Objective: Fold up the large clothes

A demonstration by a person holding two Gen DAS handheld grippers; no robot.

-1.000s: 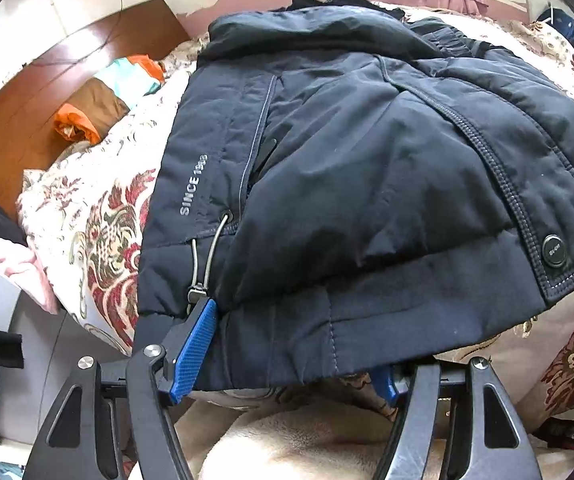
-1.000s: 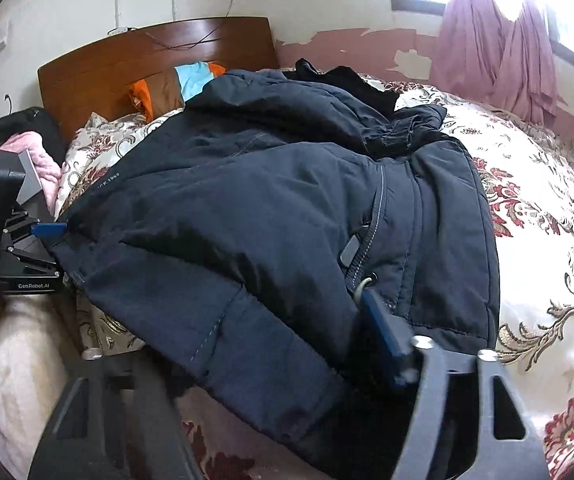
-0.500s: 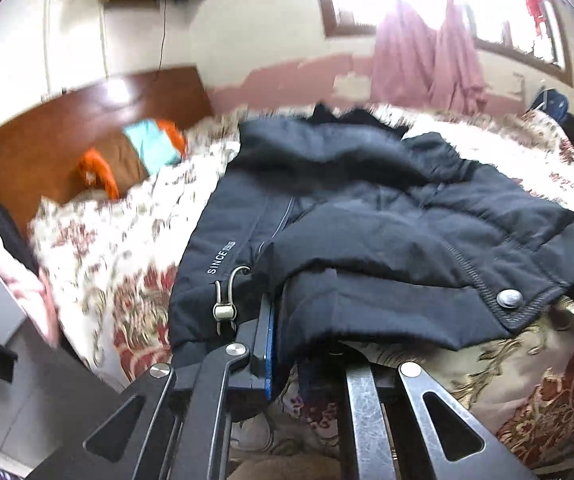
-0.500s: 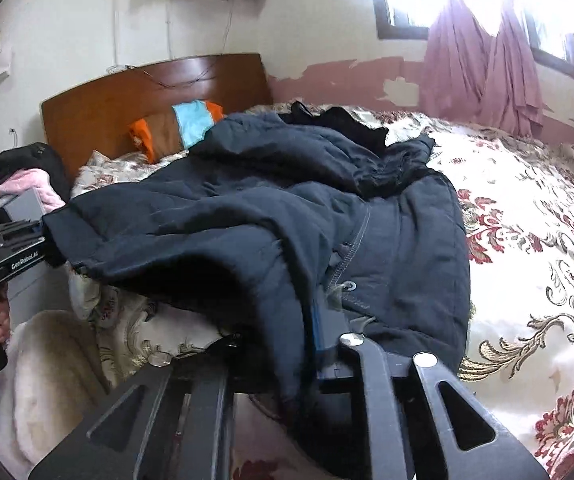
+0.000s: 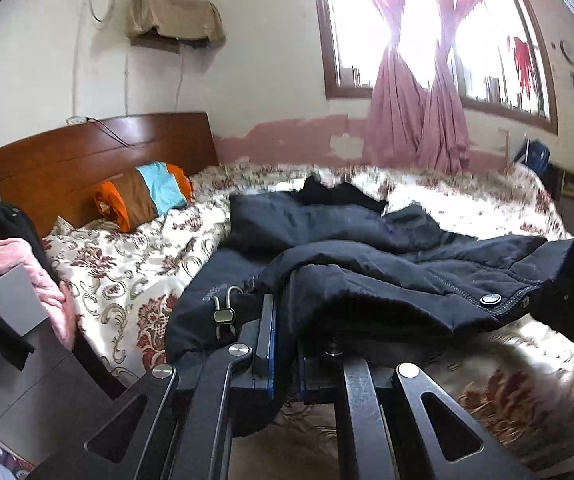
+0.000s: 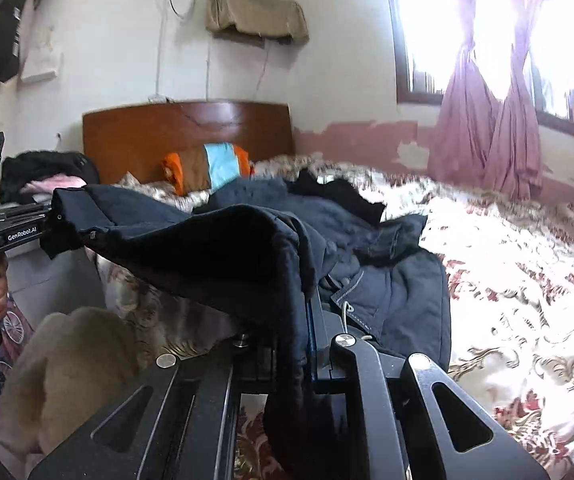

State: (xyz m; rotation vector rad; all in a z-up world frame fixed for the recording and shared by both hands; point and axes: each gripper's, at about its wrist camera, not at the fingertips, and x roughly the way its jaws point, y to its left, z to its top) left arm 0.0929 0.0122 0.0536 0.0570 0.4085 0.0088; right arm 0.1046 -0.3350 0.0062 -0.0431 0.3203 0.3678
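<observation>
At the near edge of the floral-patterned bedspread (image 5: 127, 276), the left gripper (image 5: 285, 336) is clamping the hem of the dark navy padded jacket (image 5: 367, 264), where a second ago its jaws were standing wide around that hem. The hem, earlier lying flat on the bed, is now hanging lifted clear of the cover between the two tools, while the jacket's upper part is resting toward the brown wooden headboard (image 5: 99, 152). Further right, the right gripper (image 6: 307, 344) is closing the last bit on the hem's other corner, pads pinching cloth.
</observation>
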